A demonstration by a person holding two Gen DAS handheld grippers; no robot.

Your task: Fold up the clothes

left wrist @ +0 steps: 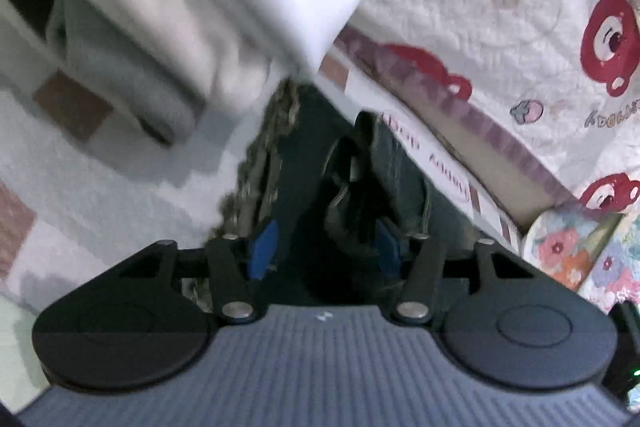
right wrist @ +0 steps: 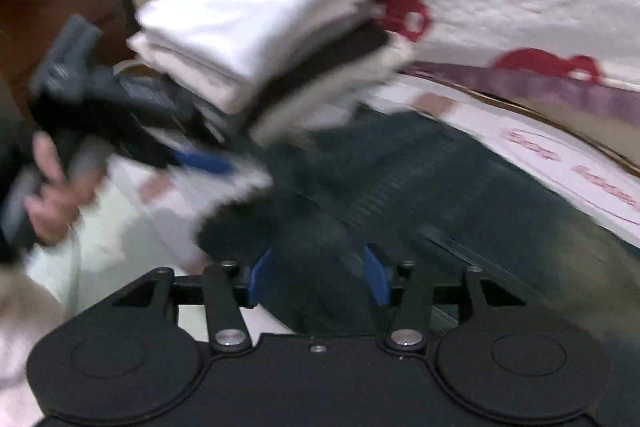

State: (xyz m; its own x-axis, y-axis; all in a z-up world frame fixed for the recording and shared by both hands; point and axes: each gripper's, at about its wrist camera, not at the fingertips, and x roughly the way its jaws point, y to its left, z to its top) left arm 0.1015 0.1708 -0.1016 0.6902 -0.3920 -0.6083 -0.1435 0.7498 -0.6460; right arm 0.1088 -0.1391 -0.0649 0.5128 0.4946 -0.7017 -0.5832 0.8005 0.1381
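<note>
Blue pads of the left claw (left wrist: 322, 247) stand spread, with dark denim jeans (left wrist: 384, 171) lying crumpled between and just beyond them; whether a pad touches the cloth is hard to tell. The right claw (right wrist: 318, 277) is likewise spread over the same dark garment (right wrist: 400, 179), nothing pinched. Beyond, a stack of folded white and grey clothes (right wrist: 272, 31) sits on the bed, with the patterned quilt (left wrist: 500, 7) farther back. In the right view a hand (right wrist: 52, 195) carries the left claw close under that stack. My worry: a sideways sweep there could clip the pile and topple it, or a single-layer pinch could drag the jeans crooked. Blur smears everything; the jeans' waistband and hems cannot be made out.
</note>
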